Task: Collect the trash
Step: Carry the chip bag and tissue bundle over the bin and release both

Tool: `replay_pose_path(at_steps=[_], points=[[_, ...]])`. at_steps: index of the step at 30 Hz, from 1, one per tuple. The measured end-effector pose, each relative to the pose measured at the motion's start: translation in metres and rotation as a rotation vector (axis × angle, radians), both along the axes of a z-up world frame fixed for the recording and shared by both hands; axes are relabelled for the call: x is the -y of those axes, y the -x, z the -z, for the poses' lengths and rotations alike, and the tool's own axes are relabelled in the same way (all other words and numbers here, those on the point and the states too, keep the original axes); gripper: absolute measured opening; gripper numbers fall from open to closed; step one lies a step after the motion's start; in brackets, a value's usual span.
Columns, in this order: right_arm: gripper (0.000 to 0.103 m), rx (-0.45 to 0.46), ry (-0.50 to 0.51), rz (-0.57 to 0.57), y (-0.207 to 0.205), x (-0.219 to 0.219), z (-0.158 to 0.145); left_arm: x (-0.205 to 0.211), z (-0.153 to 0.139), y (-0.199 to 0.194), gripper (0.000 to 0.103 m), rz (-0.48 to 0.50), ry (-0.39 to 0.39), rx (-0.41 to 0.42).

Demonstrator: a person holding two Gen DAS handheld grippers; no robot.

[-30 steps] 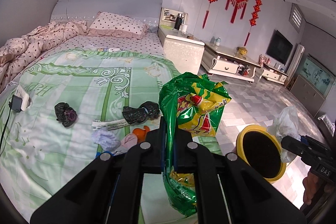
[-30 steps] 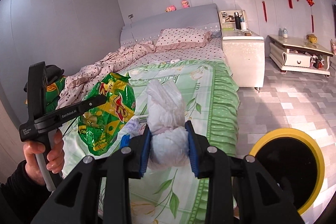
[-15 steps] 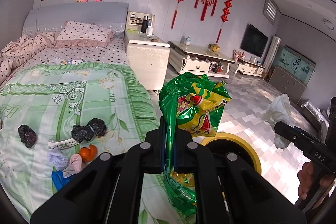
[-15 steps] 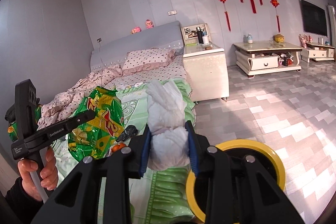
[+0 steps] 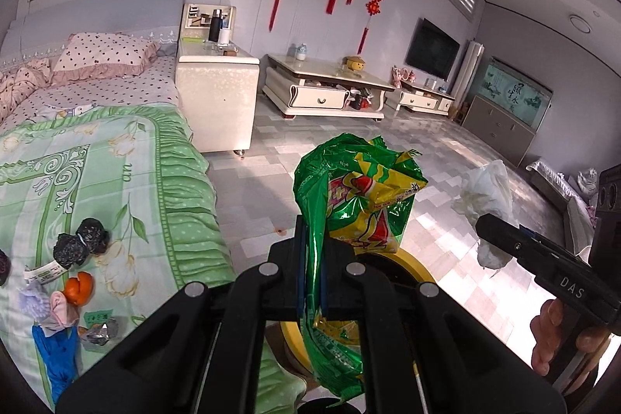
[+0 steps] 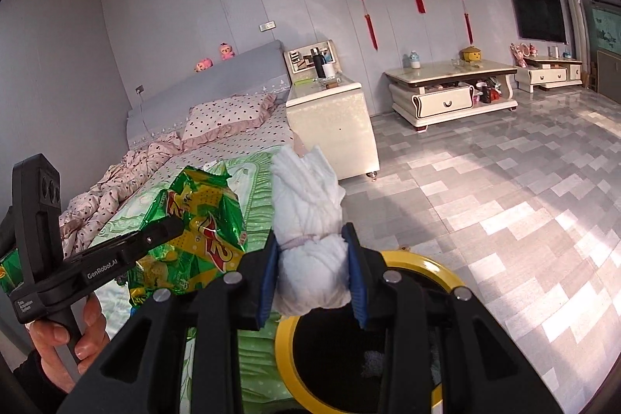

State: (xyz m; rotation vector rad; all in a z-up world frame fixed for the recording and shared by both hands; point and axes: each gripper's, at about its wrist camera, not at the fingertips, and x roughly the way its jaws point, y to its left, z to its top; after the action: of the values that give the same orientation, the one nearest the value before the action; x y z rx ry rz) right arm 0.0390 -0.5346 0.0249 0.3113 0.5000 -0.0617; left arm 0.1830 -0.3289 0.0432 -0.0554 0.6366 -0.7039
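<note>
Left wrist view has my left tongs pinched narrow on the green and yellow snack bag, gripped by a flat fold low on its side so the crinkled top stands up ahead of the camera and the tail hangs below. I hold it out past the edge of the bed, over the yellow-rimmed bin on the floor, which I judge is where it should drop. My right tongs are clamped on the white tied bundle, squeezed just under its knot so the fat lower half sits between the pads; in the right wrist view it hangs directly over the bin's dark mouth. Both pieces look ready for release.

More rubbish lies on the green quilt: two knotted black bags, a paper slip, an orange peel, a blue scrap and a crumpled foil wrapper.

Hard to read: in the left view the bag and my tongs cover most of the bin, leaving only arcs of yellow rim. In the right view the near rim is cut off by the tongs' body, and I cannot tell what the pale fleck inside the bin is. Another black lump at the far left edge is cropped.
</note>
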Motion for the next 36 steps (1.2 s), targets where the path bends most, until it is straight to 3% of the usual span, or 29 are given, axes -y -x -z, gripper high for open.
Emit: replay_pose_path(at_steps=[17,27,29,31,36], points=[[0.030,-0.113,-0.077,0.100,-0.022,0.048,0.059,0.057,0.078,-0.018,0.005,0.048,-0.045,-0.117],[0.032,-0.122,-0.077,0.135,-0.011,0.061,0.066,0.067,0.091,-0.018,0.006,0.069,-0.046,-0.146],[0.034,-0.120,-0.073,0.138,-0.010,0.060,0.065,0.068,0.090,-0.018,0.010,0.074,-0.043,-0.155],[0.037,-0.120,-0.073,0.146,-0.009,0.060,0.064,0.066,0.090,-0.019,0.027,0.064,-0.045,-0.154],[0.043,-0.122,-0.086,0.174,-0.006,0.065,0.064,0.059,0.087,-0.019,0.041,0.046,-0.040,-0.152]])
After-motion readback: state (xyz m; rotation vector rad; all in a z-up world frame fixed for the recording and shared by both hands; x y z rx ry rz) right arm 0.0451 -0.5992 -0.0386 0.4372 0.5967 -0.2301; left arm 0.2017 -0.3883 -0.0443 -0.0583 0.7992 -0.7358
